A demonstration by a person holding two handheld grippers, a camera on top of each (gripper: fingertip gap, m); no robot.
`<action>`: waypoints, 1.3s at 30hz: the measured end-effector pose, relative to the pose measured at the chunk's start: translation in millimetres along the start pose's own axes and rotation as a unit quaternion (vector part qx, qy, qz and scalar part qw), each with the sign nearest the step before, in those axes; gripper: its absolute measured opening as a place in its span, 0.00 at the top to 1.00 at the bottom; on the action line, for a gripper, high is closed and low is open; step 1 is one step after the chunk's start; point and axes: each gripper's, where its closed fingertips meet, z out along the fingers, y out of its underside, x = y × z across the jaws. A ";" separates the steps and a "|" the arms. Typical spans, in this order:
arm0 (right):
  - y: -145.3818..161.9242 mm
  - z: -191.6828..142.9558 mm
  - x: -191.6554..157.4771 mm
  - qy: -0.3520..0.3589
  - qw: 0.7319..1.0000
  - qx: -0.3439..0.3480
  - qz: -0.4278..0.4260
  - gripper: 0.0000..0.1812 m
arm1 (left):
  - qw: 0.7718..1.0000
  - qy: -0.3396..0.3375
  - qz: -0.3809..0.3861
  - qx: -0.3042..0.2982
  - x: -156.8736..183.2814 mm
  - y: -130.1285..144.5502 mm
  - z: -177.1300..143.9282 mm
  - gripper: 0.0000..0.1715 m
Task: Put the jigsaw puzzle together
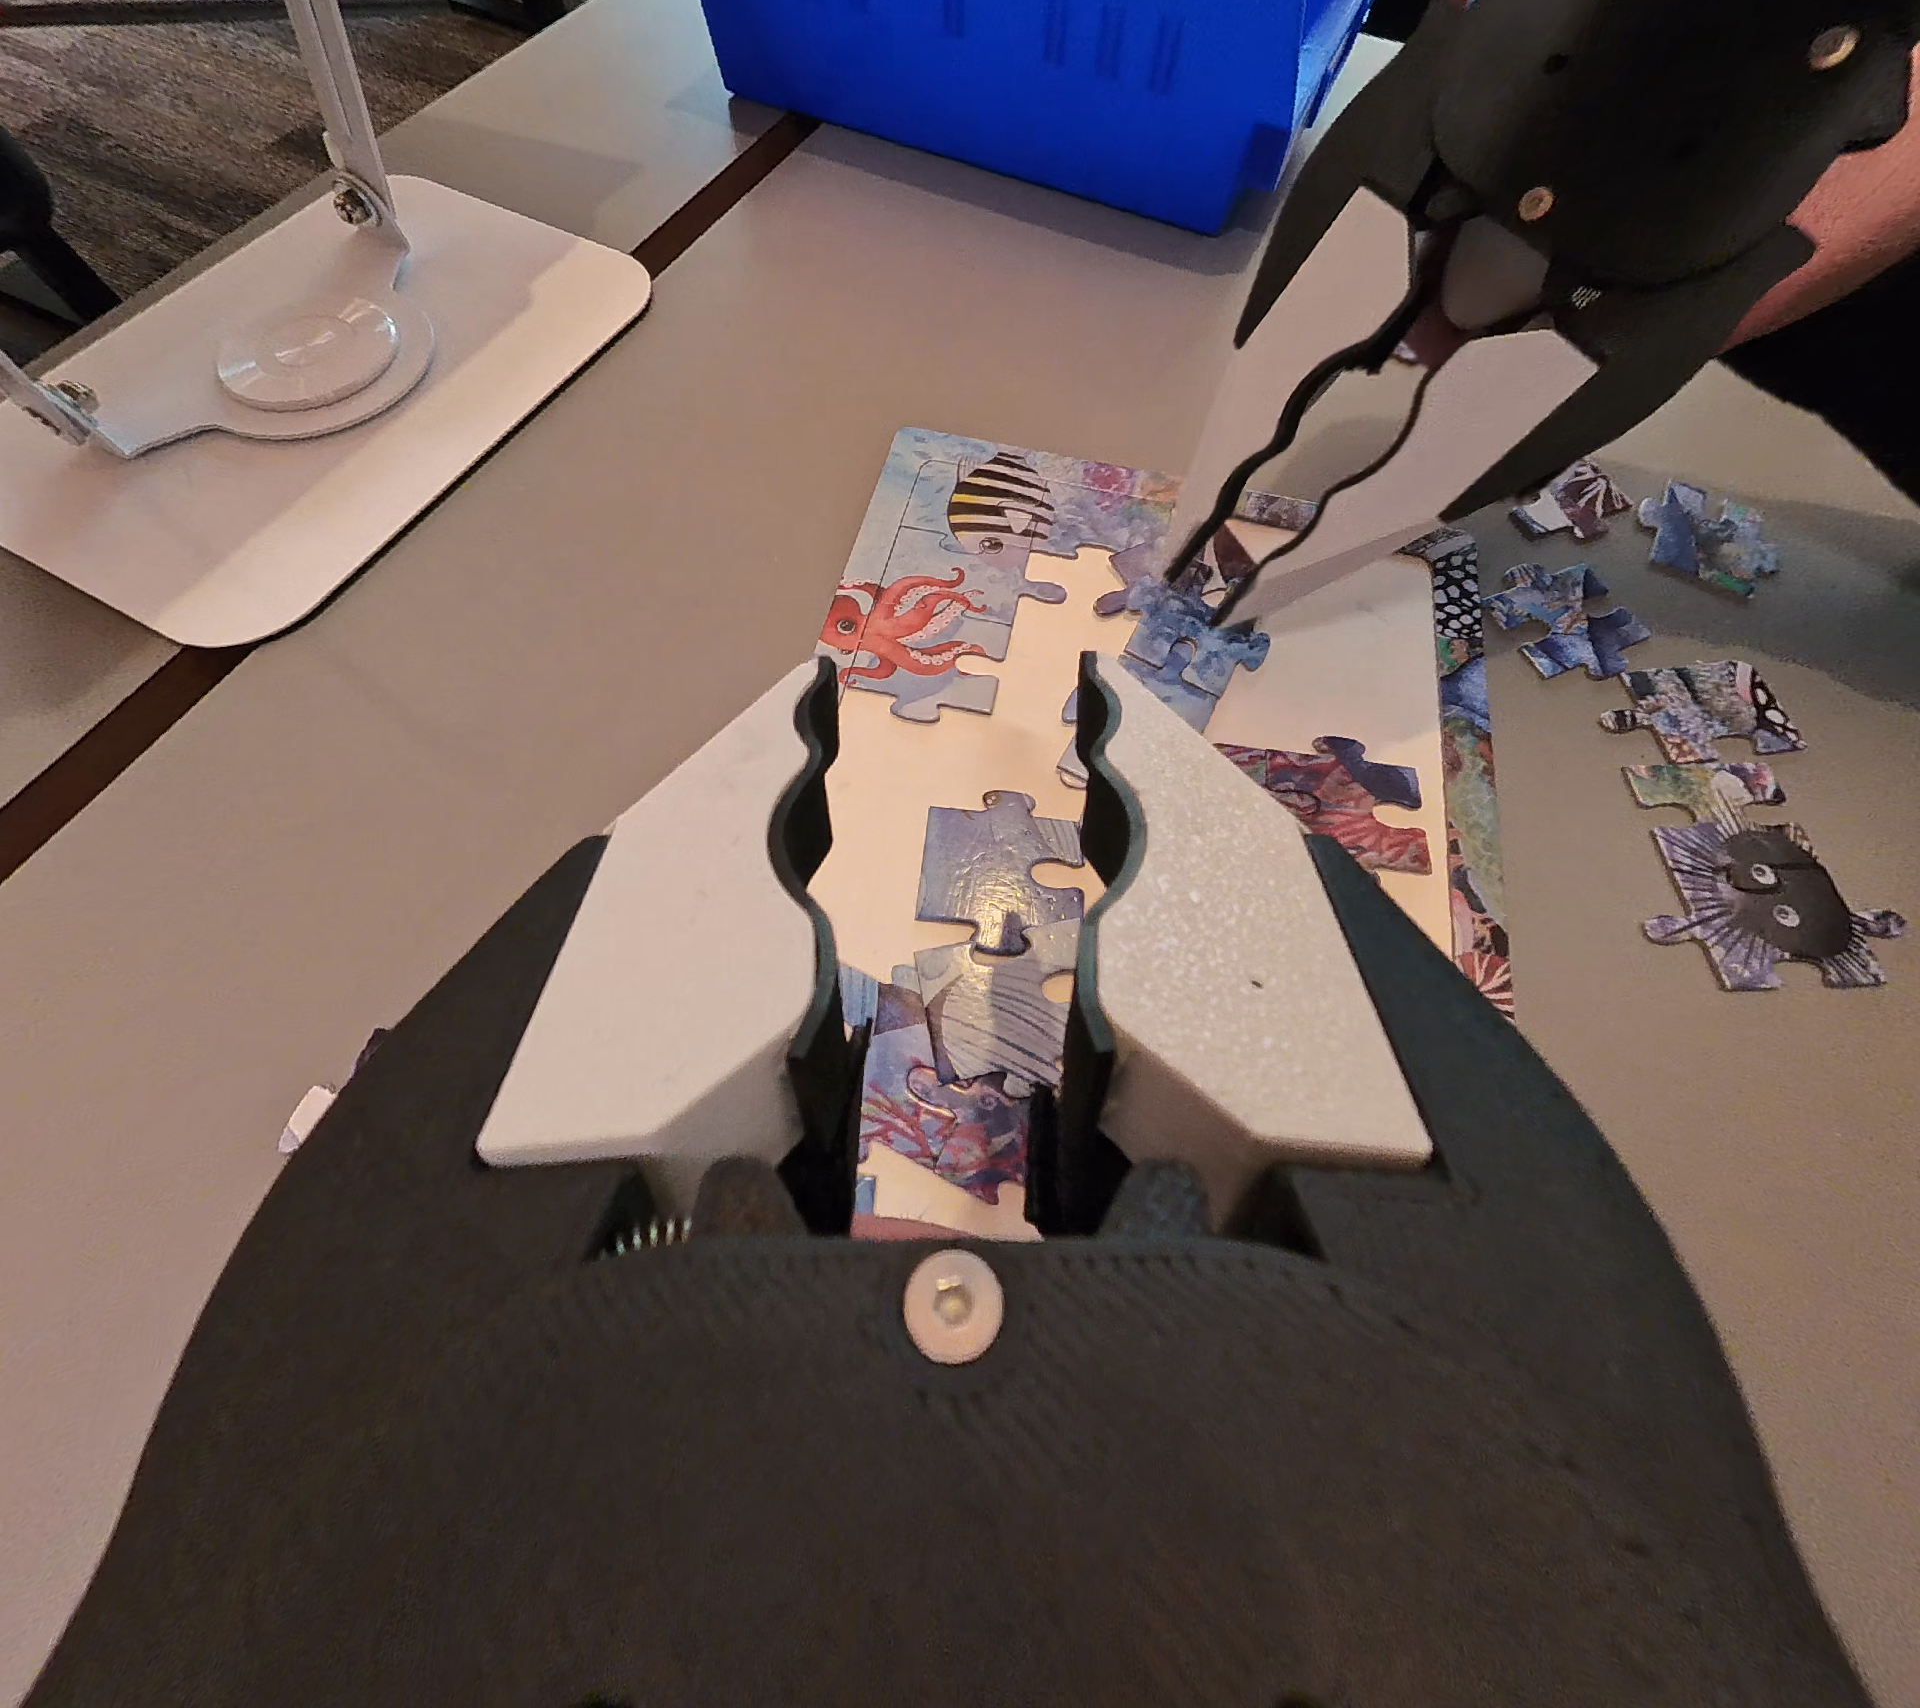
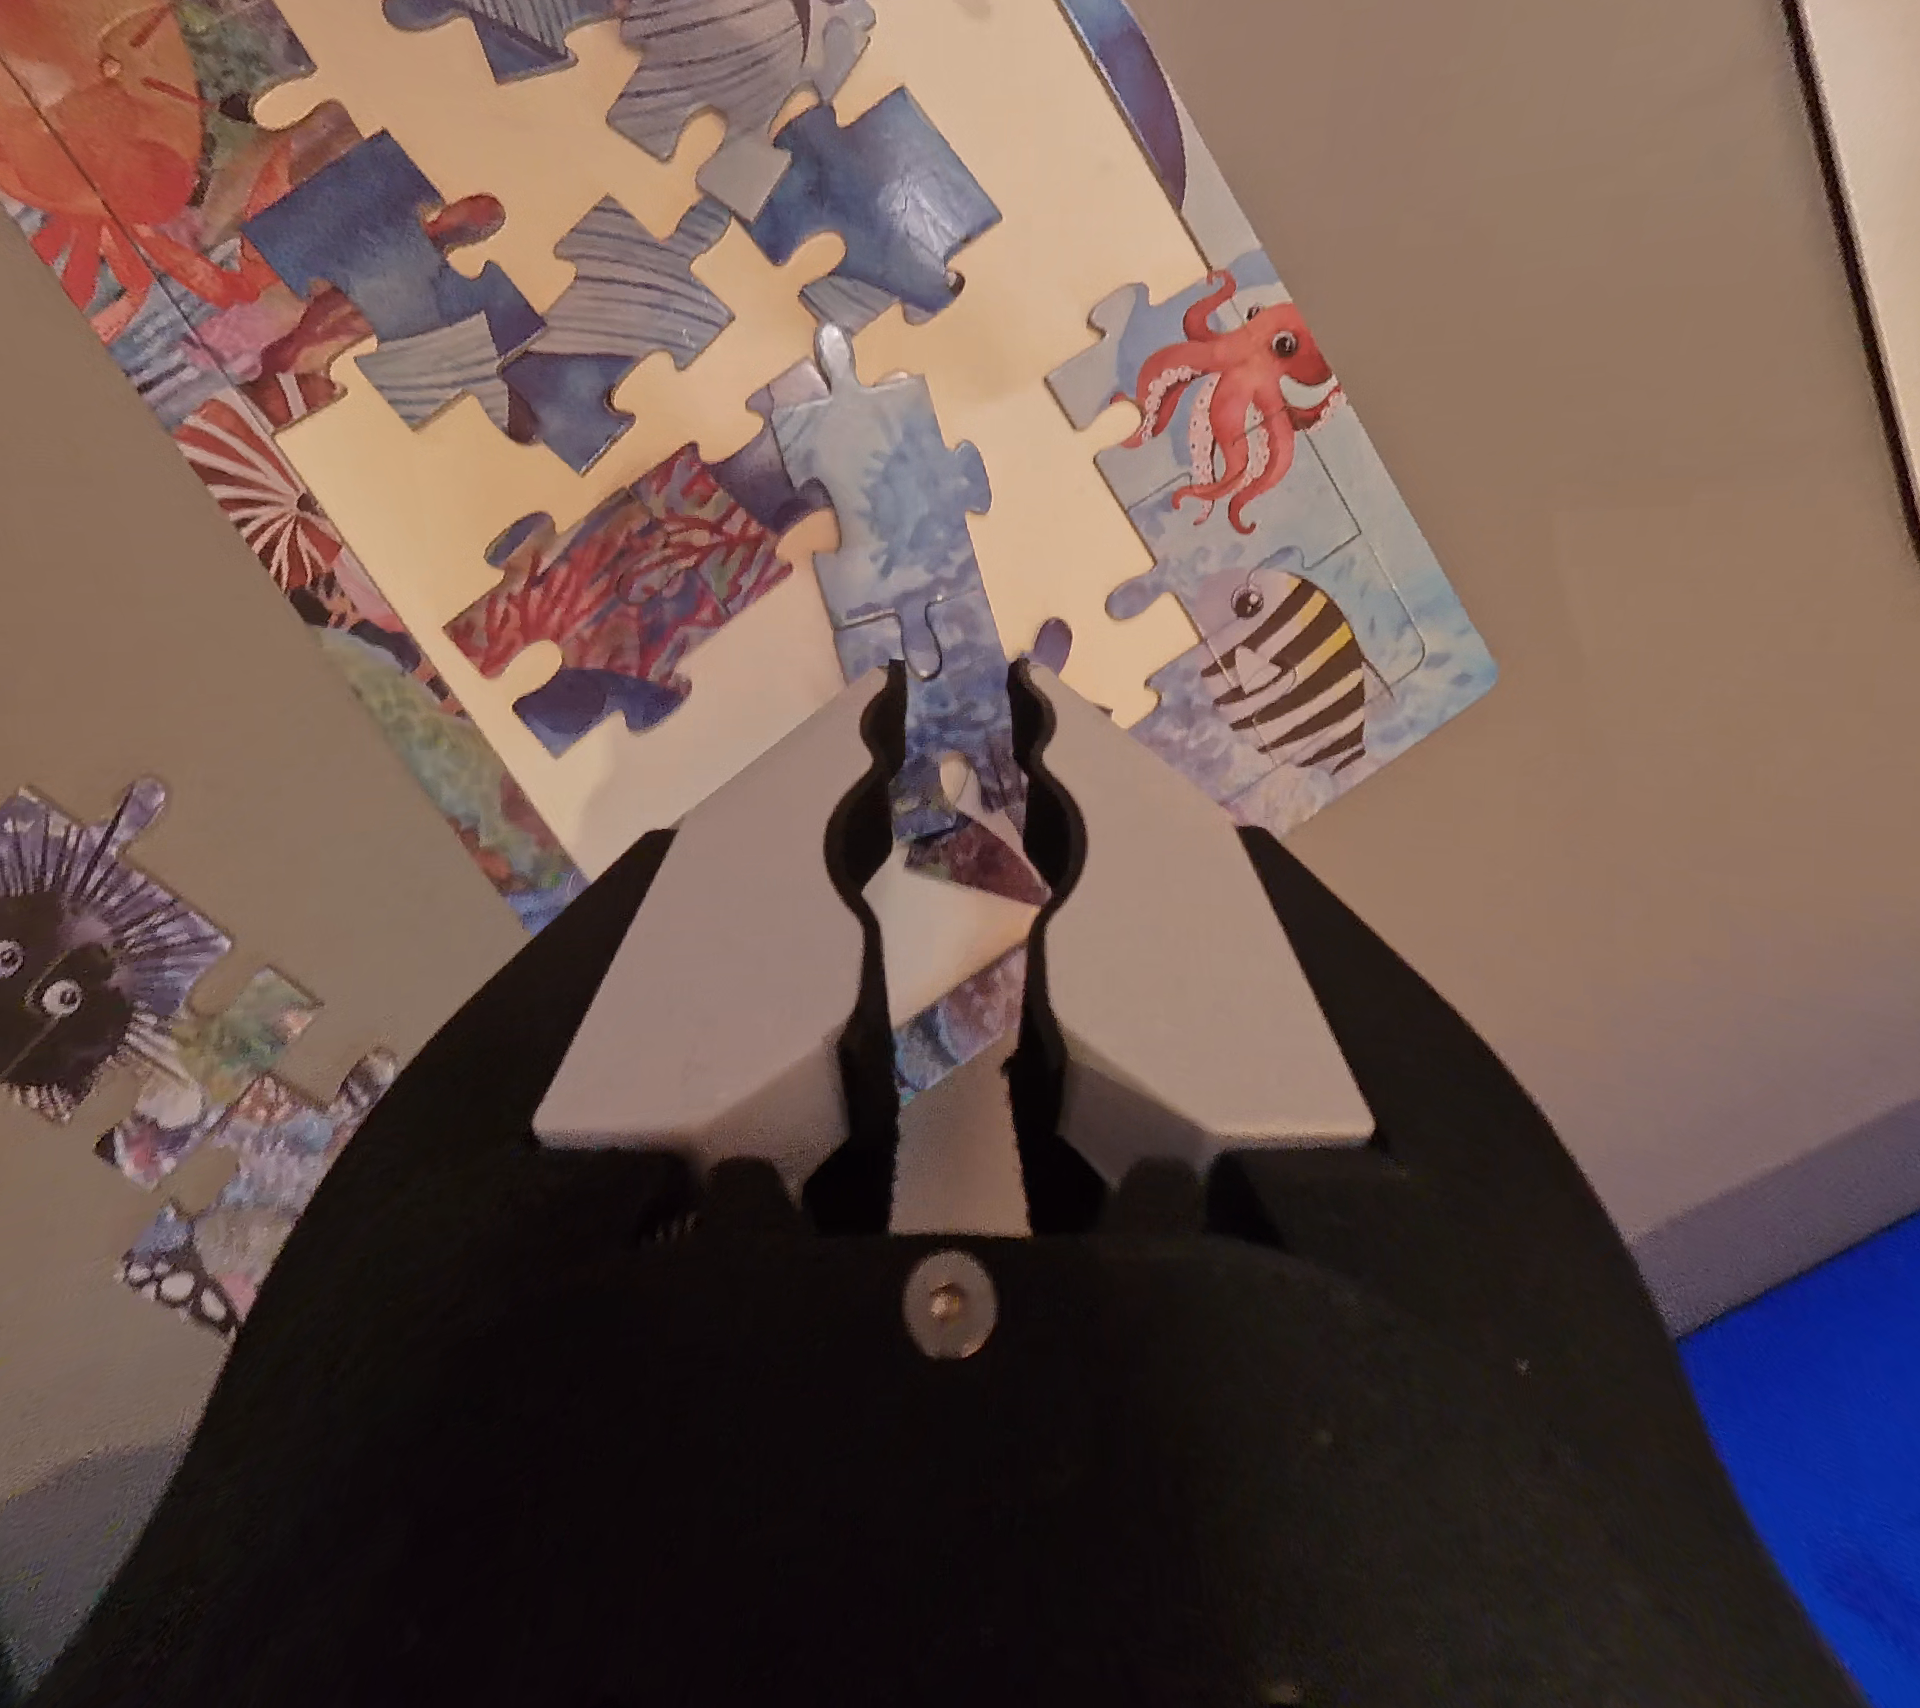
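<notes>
The jigsaw board (image 1: 1340, 692) lies flat on the grey table, cream where bare, with an octopus and a striped fish fitted at its far left corner (image 1: 935, 578). Several blue and coral pieces lie loose inside it. My left gripper (image 1: 956, 682) is open and empty, hovering over the near part of the board above a blue piece (image 1: 997, 869). My right gripper (image 1: 1203, 596) comes down from the upper right. Its jaws stand narrowly apart with the tips resting on a blue piece (image 1: 1195, 640). In the right wrist view, that gripper (image 2: 958, 671) sits on the same piece (image 2: 940, 682).
Several loose pieces lie on the table right of the board, among them a black pufferfish pair (image 1: 1766, 910), also in the right wrist view (image 2: 83, 962). A blue plastic bin (image 1: 987, 17) stands beyond the board. A white lamp base (image 1: 312, 411) sits at the left. The grippers' ends are close to 12 cm from one another. The blue piece (image 1: 997, 869) is about 9 cm from my left fingertips.
</notes>
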 end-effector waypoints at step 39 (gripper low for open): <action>-1.1 11.7 -68.9 -0.145 0.987 -0.062 0.006 0.77 | 0.999 -0.026 -0.019 -0.013 -25.0 14.7 -23.0 0.73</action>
